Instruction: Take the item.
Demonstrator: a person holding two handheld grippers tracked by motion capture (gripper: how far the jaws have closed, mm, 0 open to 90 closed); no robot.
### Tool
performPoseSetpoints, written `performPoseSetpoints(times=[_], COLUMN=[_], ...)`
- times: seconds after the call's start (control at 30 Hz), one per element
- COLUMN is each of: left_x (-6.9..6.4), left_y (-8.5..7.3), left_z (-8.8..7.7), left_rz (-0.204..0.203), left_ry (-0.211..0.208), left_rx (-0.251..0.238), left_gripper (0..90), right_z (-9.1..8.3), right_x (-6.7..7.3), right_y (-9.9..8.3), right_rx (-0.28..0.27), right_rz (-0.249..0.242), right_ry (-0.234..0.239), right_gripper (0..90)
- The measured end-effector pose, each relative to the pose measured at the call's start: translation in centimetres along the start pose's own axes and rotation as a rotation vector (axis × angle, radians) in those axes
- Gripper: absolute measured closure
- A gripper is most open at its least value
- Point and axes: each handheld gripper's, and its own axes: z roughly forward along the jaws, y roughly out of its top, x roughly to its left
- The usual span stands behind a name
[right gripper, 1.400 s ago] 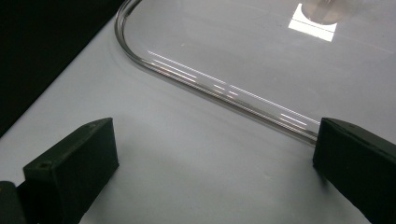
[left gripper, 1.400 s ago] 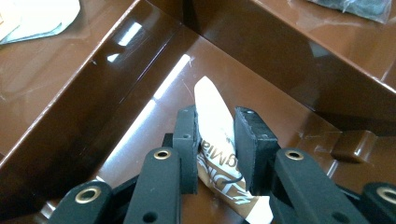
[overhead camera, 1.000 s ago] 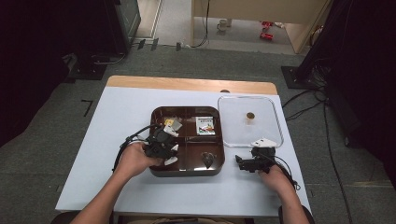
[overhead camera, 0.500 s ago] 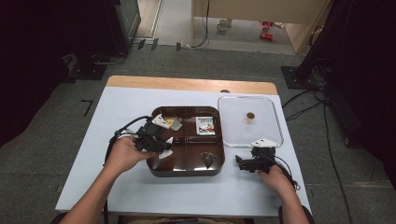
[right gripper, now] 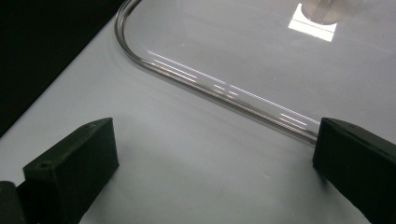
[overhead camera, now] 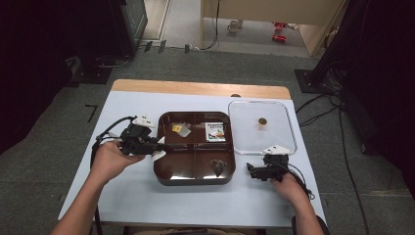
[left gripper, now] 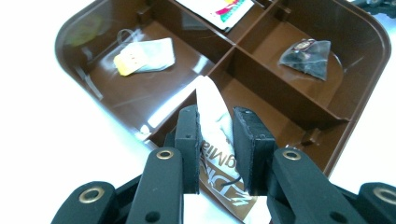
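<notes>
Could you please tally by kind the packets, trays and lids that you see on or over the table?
Packets: 4 (yellow-tagged tea bag, colourful sachet, dark pyramid bag, white sachet in the left gripper)
Brown tray: 1
Clear lid: 1
Total: 6

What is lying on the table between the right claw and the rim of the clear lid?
Nothing: in the right gripper view, bare white table separates the open right claw from the clear lid.

Tray [overhead camera: 195,171] lies mid-table [overhead camera: 147,205]; lid [overhead camera: 279,142] right of it; packet [overhead camera: 215,131] inside.
</notes>
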Motion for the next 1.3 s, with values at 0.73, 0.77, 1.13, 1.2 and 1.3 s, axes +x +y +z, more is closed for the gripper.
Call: performPoseSetpoints(times=[0.73, 0.77, 1.13, 1.2, 1.3], left_x=[6.9, 7.3, 11.0, 11.5, 11.9], left_y=[-3.7, -3.9, -5.0, -5.2, -5.6], left_z=[-0.6, -0.3, 2.9, 3.4, 3.9], left_rz=[-0.134, -0.144, -0.218, -0.231, -0.244], left_ry=[0.111, 0.114, 0.174, 0.185, 0.198], left_rx=[-0.017, -0.013, 0.009, 0.015, 0.029], left_gripper=[73.9, 73.9, 73.6, 73.5, 73.4], right_z=[0.0, 0.0, 0.0, 0.0, 0.0], right_x=[0.0, 0.0, 0.0, 0.0, 0.0], right_y=[0.0, 0.0, 0.0, 0.0, 0.0], right_rx=[0.0, 0.0, -0.002, -0.002, -0.002], right_rz=[0.0, 0.0, -0.003, -0.003, -0.003], right_ry=[0.0, 0.0, 0.0, 0.0, 0.0], right_gripper=[0.0, 0.0, 0.0, 0.0, 0.0])
